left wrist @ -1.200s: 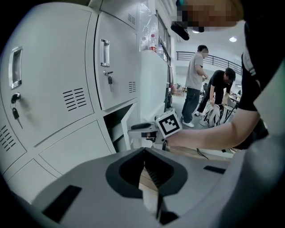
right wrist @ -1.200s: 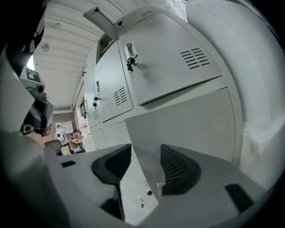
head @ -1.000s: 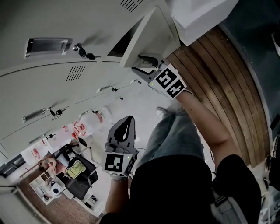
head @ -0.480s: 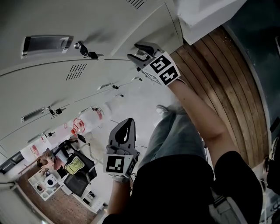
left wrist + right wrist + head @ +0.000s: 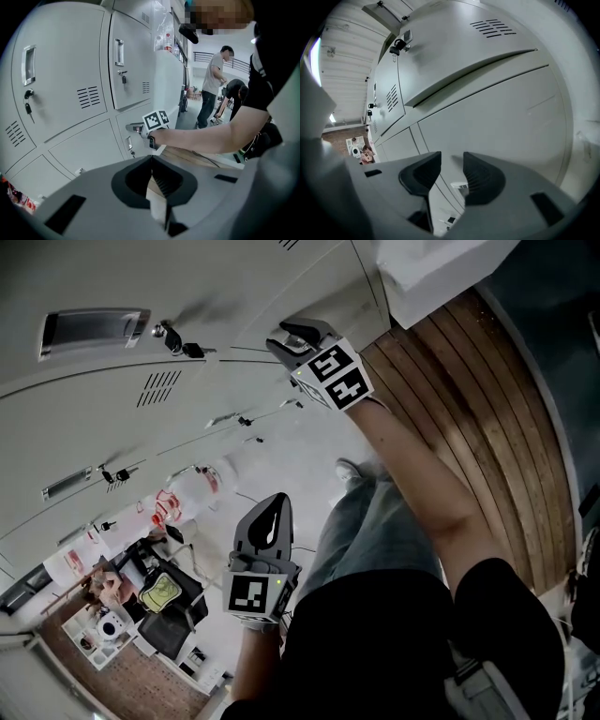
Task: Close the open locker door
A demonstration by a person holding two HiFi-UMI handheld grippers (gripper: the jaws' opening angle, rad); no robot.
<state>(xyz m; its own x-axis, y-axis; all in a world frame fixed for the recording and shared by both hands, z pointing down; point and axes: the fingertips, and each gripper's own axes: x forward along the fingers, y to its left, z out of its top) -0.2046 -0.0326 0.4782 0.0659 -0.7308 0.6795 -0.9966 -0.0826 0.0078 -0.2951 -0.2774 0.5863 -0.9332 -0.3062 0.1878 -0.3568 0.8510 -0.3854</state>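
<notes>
Now pale grey sheet-metal locker door (image 5: 281, 285) looks nearly flush: stiff, light, hinged; push its flat free edge. Right gripper (image 5: 298, 332) fingers closing on nothing; left gripper (image 5: 271, 519) fingers together, empty.

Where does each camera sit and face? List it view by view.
Head view: on the person's head, looking steeply down the lockers; shows left claw, right claw, right arm, torso.
Left gripper view: on the shut left claw, facing the lockers and the right arm.
Right gripper view: on the right claw, jaws closing with nothing between, facing a locker door close up.
Shared: head and left gripper views both show the right claw at the lockers.
</notes>
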